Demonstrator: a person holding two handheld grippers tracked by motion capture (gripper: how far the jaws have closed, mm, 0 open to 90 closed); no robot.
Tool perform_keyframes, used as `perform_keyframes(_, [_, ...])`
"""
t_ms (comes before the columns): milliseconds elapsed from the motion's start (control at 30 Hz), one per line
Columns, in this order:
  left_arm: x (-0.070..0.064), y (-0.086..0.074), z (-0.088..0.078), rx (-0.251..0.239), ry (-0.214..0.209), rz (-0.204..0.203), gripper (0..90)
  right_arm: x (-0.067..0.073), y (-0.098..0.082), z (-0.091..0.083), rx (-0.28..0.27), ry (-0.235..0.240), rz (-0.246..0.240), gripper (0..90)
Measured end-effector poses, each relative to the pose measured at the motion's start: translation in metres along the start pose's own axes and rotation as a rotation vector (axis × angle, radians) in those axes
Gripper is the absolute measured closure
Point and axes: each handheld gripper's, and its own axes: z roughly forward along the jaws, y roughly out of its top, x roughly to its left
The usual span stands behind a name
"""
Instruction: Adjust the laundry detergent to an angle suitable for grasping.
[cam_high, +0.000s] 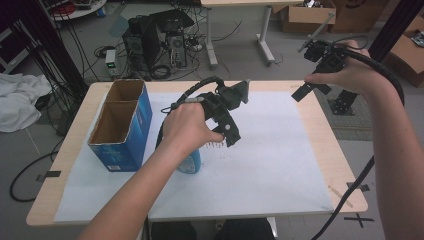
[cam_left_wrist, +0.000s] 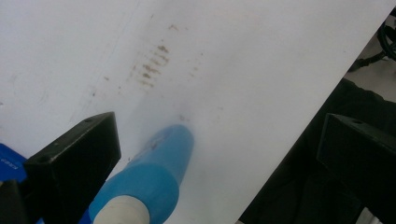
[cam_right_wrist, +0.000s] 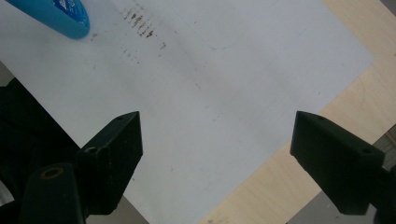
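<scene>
Hovering low over the middle of the white sheet (cam_high: 270, 150) on the table (cam_high: 345, 165), near the center of the high view: left gripper (cam_high: 227, 127), jaws standing wide apart, pinching nothing. Lying on the sheet right under that hand, a blue bottle (cam_high: 192, 164); in the left gripper view, sitting at the bottom middle (cam_left_wrist: 154, 177), close beside the left jaw but not squeezed. Standing at the left of the high view, a blue box (cam_high: 122, 125). Hanging in the upper right, above the table's far corner: right gripper (cam_high: 310, 87), jaws also spread wide, empty.
</scene>
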Motion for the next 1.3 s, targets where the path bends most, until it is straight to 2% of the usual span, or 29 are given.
perform_keyframes(900, [0.014,-0.020,-0.016,-0.040,0.007,0.000,0.0,0.000,0.001,0.004,0.000,0.001,0.006,17.1])
perform_keyframes(1067, [0.017,-0.026,-0.020,-0.070,0.006,0.031,0.1,0.000,0.001,0.005,0.002,0.002,0.008,17.1])
perform_keyframes(1300, [0.027,-0.038,-0.026,-0.087,0.009,0.051,0.1,0.000,0.001,0.007,0.002,0.001,0.007,17.1])
